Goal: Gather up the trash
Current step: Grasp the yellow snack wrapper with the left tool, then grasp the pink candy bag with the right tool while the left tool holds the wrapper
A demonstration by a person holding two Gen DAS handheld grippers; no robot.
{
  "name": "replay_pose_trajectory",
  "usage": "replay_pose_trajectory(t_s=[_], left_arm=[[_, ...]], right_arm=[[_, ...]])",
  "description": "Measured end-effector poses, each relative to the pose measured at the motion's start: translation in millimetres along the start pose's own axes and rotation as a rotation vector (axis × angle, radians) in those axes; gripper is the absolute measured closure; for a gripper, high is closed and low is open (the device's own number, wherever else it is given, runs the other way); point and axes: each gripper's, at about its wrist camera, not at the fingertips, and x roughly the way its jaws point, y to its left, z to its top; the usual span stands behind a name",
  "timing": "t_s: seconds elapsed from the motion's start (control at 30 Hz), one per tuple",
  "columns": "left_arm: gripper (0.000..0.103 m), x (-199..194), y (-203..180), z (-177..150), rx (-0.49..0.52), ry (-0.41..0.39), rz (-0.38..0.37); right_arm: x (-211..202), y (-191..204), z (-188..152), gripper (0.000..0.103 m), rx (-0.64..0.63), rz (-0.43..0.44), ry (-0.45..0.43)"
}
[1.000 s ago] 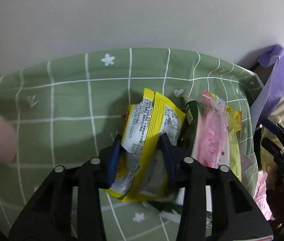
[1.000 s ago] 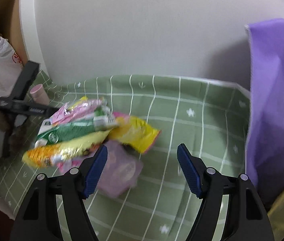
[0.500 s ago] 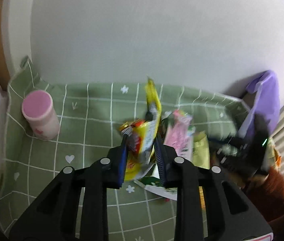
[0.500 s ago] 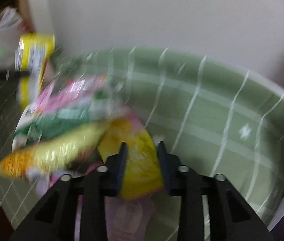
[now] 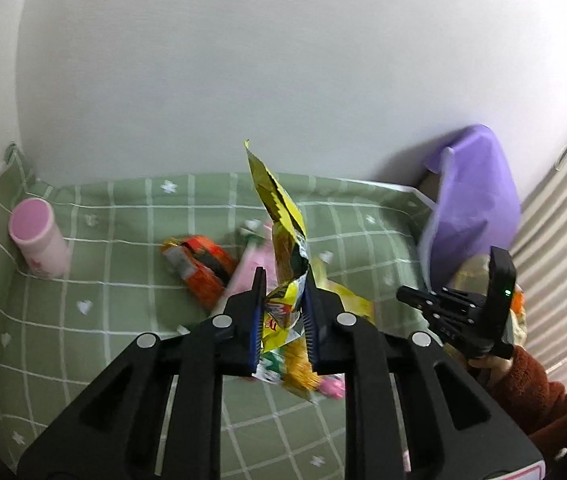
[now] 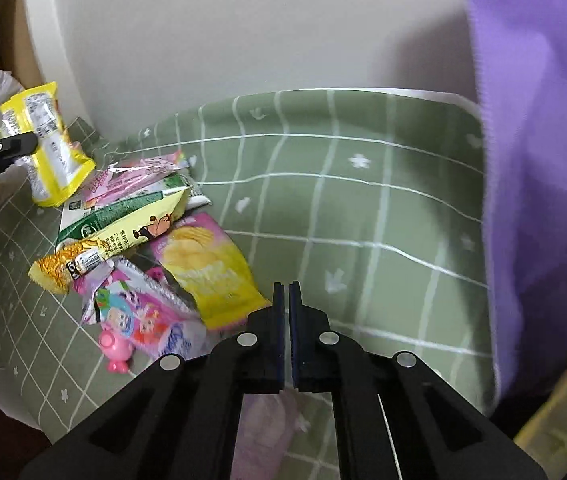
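Left wrist view: left gripper (image 5: 282,312) is clamped on a yellow wrapper (image 5: 283,240) standing upright mid-frame. The purple bag (image 5: 471,216) sits far right, closer to the right gripper (image 6: 286,296), which is pinched closed on nothing I can see.

Your left gripper (image 5: 282,312) has lifted the yellow wrapper (image 5: 283,240) clear of the pile; a second ago it was clamping it low on the green cloth (image 5: 123,280). From the right wrist view the wrapper now hangs in the air to the left of the heap. An orange packet (image 5: 199,268) has come into sight behind it. Your right gripper (image 6: 286,320) has gone from wide open to fingers nearly touching, with nothing visible between them, beside the yellow chip bag (image 6: 207,264).
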Motion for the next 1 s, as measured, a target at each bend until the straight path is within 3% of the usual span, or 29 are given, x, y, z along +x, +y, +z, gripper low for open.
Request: replay_pose_trajectory(t_s=[0.1,0.23,0.27,0.37,0.47,0.63,0.7,0.73,0.77,0.9,1.0], left_arm=[[0.087,0,-15,-11,0.003,0.038,-0.068],[0.087,8,-37,-27,0.034,0.112,-0.141],[0.087,14,-43,-34,0.047,0.153,-0.161],[0.087,28,-53,-52,0.083,0.246,-0.174],[0.086,34,-59,-60,0.111,0.290,-0.152],[0.086,37,-52,-56,0.080,0.280,-0.086],[0.086,34,-50,-51,0.070,0.268,-0.065],[0.086,33,-49,-52,0.068,0.262,-0.063],[0.086,31,-47,-51,0.066,0.254,-0.062],[0.086,21,-50,-45,0.068,0.219,-0.041],[0.086,14,-56,-39,0.080,0.187,-0.029]], right_arm=[[-9,-12,-14,0.098,0.041,0.011,0.007],[-26,-30,-34,0.096,0.125,0.070,-0.059],[-29,-30,-39,0.092,0.134,0.071,-0.056],[-28,-25,-53,0.054,0.162,0.146,-0.027],[-22,-14,-66,0.054,0.170,0.134,0.013],[-16,-1,-89,0.054,0.250,0.058,0.028],[-13,3,-95,0.058,0.279,0.067,0.021],[-11,4,-98,0.067,0.290,0.073,0.026],[-9,6,-100,0.087,0.294,0.075,0.038],[-19,10,-103,0.097,0.299,0.083,0.011],[-39,9,-97,0.099,0.291,0.066,-0.050]])
